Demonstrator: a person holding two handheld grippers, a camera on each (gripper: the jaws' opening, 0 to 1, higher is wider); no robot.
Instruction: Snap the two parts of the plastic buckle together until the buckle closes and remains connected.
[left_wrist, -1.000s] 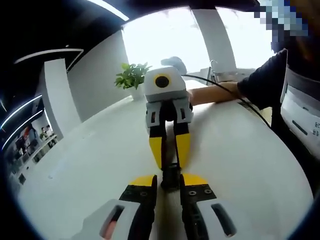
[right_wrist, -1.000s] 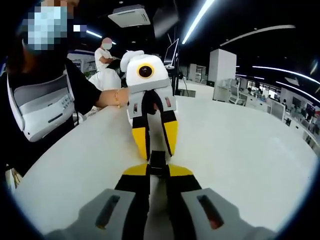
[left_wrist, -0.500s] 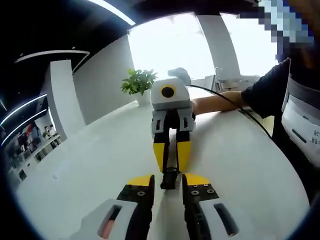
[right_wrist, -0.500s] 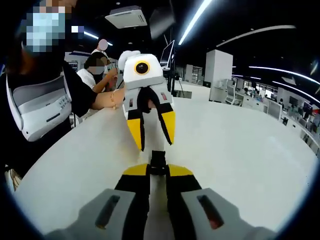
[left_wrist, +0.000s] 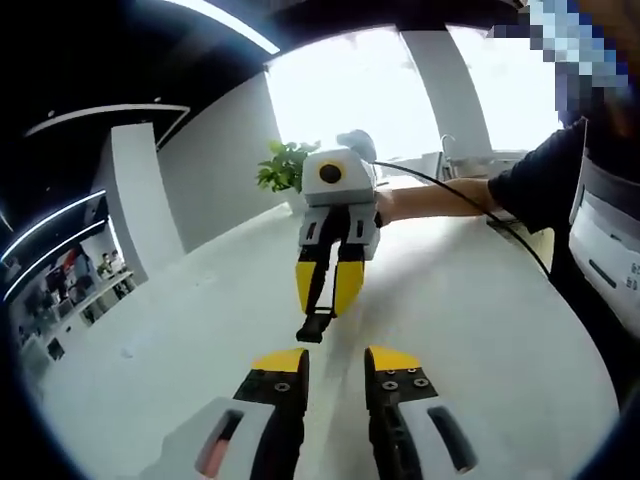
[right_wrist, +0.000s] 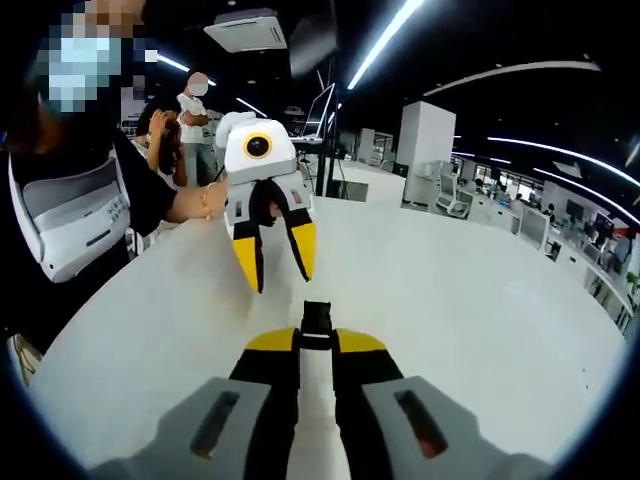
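From where I sit, the snapping step looks done, though I can only judge it: my right claw (right_wrist: 302, 342) is pinched on a black buckle (right_wrist: 316, 318), whose free end pokes out past the yellow tips, and in the left gripper view the same buckle (left_wrist: 316, 322) hangs as one dark piece from the tips of the right claw (left_wrist: 327, 290), above the white worktop (left_wrist: 480, 330). I see no second loose part lying anywhere on the worktop (right_wrist: 470, 300), so I take it that the two halves are joined and staying joined while held from one end only; the seam itself is too small for me to check. My left claw (left_wrist: 334, 362) is spread, nothing between its jaws, and stands apart from the buckle; in the right gripper view the left claw (right_wrist: 274, 262) shows its yellow fingers splayed and clear of the piece. What seems left is little: perhaps setting the buckle down in plain sight on the worktop and letting go, if the closed state is to be shown at rest. As for containers, there is only a potted plant (left_wrist: 283, 168) at the far edge of the worktop, well apart from the work; its pot is hidden behind the right claw's body. A person's arm (left_wrist: 440, 198) reaches in from the side.
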